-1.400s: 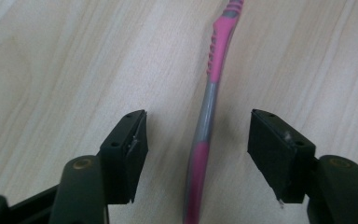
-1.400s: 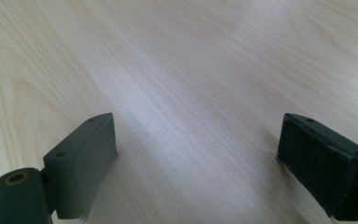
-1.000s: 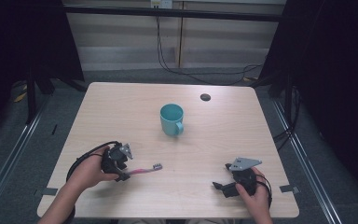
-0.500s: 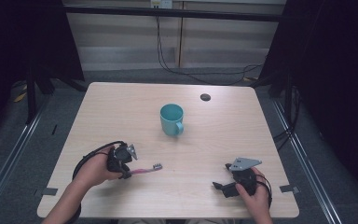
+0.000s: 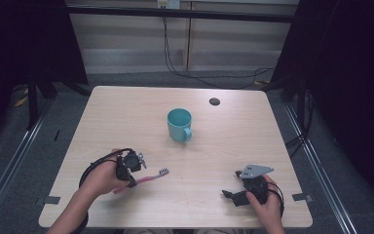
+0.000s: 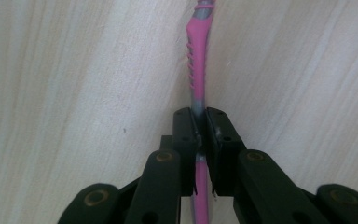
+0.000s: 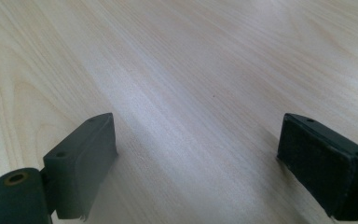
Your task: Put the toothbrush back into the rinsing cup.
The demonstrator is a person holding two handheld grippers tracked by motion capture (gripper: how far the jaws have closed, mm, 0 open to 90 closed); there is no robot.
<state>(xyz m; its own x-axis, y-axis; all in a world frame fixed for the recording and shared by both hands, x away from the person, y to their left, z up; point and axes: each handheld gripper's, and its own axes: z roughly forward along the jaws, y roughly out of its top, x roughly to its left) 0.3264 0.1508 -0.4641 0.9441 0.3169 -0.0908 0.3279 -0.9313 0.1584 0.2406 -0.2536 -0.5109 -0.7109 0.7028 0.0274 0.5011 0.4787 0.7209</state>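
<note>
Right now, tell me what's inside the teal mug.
The teal mug stands upright, and the high view shows its inner wall and part of its bottom, with nothing in it. The near inner wall is hidden behind the rim.

The table (image 5: 126,112) has a pale wood-grain top with a smooth, faintly sheened finish. The toothbrush (image 6: 198,60) looks like pink plastic with a grey core and ribbed, rubbery grip ridges. The left gripper (image 6: 199,140) is matt black plastic with brass-coloured pivot pins. The mug (image 5: 179,125) is smooth teal.
</note>
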